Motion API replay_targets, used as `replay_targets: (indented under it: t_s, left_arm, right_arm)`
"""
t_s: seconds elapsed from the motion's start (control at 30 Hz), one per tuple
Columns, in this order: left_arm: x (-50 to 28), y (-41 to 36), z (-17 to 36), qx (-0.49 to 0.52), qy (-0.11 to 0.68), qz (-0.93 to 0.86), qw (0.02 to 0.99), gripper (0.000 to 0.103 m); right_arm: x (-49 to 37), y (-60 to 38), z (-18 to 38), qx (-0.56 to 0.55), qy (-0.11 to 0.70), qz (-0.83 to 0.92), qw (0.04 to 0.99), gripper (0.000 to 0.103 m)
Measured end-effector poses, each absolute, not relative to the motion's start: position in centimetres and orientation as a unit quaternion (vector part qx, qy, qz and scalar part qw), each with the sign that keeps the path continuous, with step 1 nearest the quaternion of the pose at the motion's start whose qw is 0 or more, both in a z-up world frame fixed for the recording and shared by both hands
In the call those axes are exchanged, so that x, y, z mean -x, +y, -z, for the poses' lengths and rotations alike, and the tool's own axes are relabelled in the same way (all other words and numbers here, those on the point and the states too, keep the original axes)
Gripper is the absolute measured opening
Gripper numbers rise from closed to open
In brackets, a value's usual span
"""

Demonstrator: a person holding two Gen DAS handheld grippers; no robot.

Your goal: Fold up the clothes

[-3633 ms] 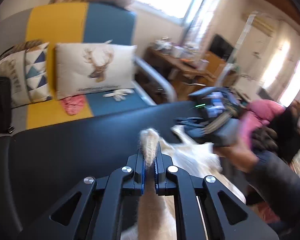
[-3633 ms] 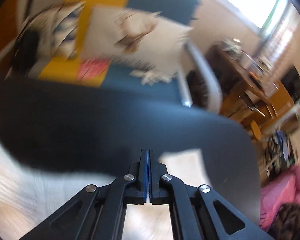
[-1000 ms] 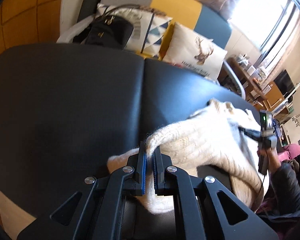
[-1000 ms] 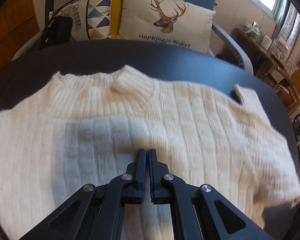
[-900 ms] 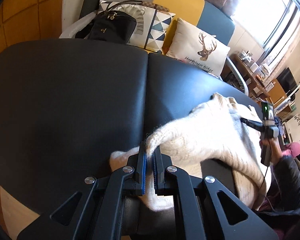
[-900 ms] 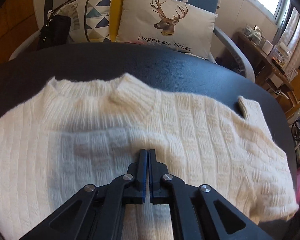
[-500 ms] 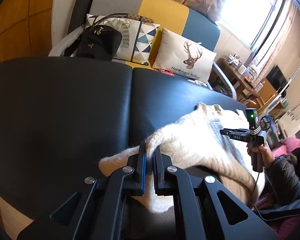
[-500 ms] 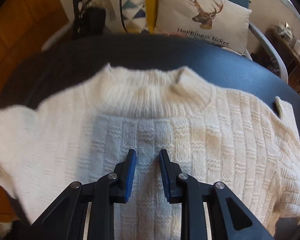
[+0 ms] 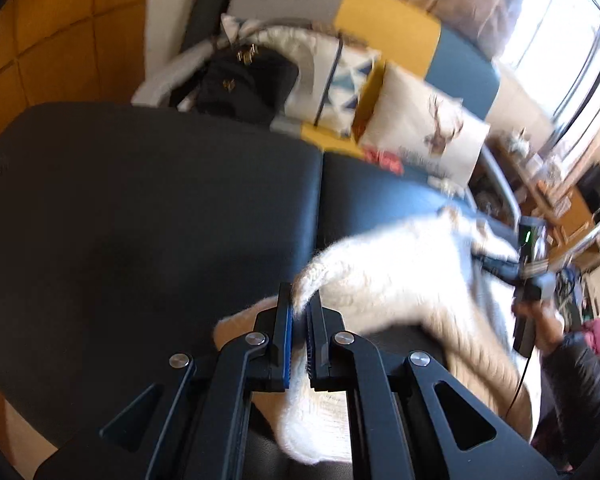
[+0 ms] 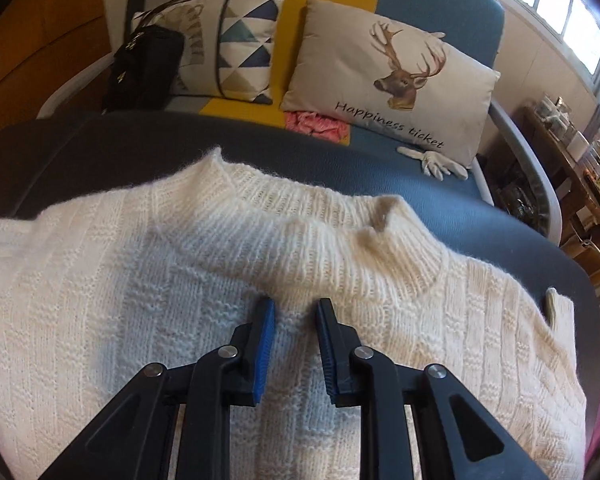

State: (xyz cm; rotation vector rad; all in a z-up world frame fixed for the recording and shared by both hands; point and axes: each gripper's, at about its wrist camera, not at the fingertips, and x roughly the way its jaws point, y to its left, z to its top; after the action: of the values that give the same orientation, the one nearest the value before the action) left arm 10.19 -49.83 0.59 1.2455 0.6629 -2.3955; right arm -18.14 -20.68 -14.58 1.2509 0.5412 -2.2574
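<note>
Cream knit sweater lies spread on the dark padded table, its ribbed collar toward the far edge beside the sofa. One sleeve end is lifted off the table near the left side, pinched between the narrow jaws of the left gripper. Over the chest, just below the collar, the right gripper hovers with jaws spread and nothing between them. On the sofa rest a deer cushion, a triangle-patterned cushion and a black bag.
</note>
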Motion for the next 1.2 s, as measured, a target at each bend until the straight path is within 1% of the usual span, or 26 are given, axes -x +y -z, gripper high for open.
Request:
replay_targets:
  t_s: [0.13, 0.23, 0.33, 0.37, 0.43, 0.5, 0.6, 0.63, 0.67, 0.73, 0.83, 0.93, 1.0, 1.07, 1.17, 1.2]
  left_arm:
    - [-8.8, -49.3, -1.1, -0.471, 0.194, 0.84, 0.188, 0.004]
    - [-8.7, -48.5, -2.7, -0.471, 0.191, 0.849, 0.143, 0.004]
    - [-8.5, -48.2, -4.2, -0.487, 0.209, 0.843, 0.092, 0.004]
    - [-8.2, -48.3, -4.3, -0.496, 0.204, 0.839, 0.094, 0.005]
    - [-7.2, -49.1, -3.6, -0.522, 0.171, 0.822, 0.152, 0.005]
    - [-6.4, -51.2, -1.8, -0.548, 0.172, 0.796, 0.188, 0.009]
    - [-6.8, -53.7, 0.2, -0.563, 0.2, 0.776, 0.204, 0.014]
    - [-7.2, -54.1, 0.5, -0.562, 0.205, 0.774, 0.21, 0.022]
    - [-7.7, -54.5, 0.7, -0.56, 0.21, 0.772, 0.216, 0.024]
    - [-9.3, -54.7, 0.3, -0.55, 0.22, 0.776, 0.216, 0.027]
    - [-12.7, -54.4, -0.9, -0.523, 0.237, 0.786, 0.229, 0.027]
    - [-17.2, -52.6, -1.8, -0.488, 0.255, 0.796, 0.252, 0.027]
    - [-19.8, -50.1, -1.3, -0.471, 0.276, 0.801, 0.245, 0.027]
    - [-21.4, -46.9, 0.1, -0.456, 0.275, 0.81, 0.244, 0.027]
    - [-21.5, -43.5, 2.6, -0.45, 0.25, 0.816, 0.263, 0.027]
    - [-21.2, -42.8, 3.5, -0.446, 0.26, 0.817, 0.259, 0.027]
  right_arm:
    - [19.6, -20.7, 13.4, -0.483, 0.172, 0.82, 0.255, 0.021]
    - [17.1, -19.5, 11.1, -0.464, 0.155, 0.821, 0.294, 0.021]
    - [13.2, -17.8, 9.3, -0.454, 0.133, 0.811, 0.344, 0.021]
    - [11.8, -17.3, 9.0, -0.452, 0.129, 0.807, 0.359, 0.021]
    - [8.9, -16.6, 8.8, -0.45, 0.127, 0.8, 0.377, 0.021]
    - [6.4, -16.1, 9.1, -0.449, 0.132, 0.795, 0.386, 0.021]
    - [3.3, -15.6, 9.7, -0.452, 0.144, 0.784, 0.401, 0.021]
    - [2.4, -15.6, 9.8, -0.454, 0.146, 0.778, 0.409, 0.021]
    - [1.4, -15.5, 9.8, -0.455, 0.148, 0.772, 0.418, 0.021]
    - [-0.1, -15.2, 9.9, -0.456, 0.141, 0.764, 0.435, 0.021]
    - [-1.9, -15.1, 10.2, -0.46, 0.142, 0.755, 0.446, 0.022]
    - [-3.1, -15.1, 10.3, -0.462, 0.141, 0.751, 0.451, 0.022]
    - [-3.7, -15.4, 10.2, -0.463, 0.133, 0.742, 0.466, 0.022]
    - [-4.3, -16.0, 10.2, -0.462, 0.129, 0.734, 0.481, 0.022]
    - [-5.1, -17.3, 10.5, -0.467, 0.121, 0.719, 0.5, 0.022]
    - [-5.4, -17.8, 10.7, -0.467, 0.126, 0.718, 0.5, 0.022]
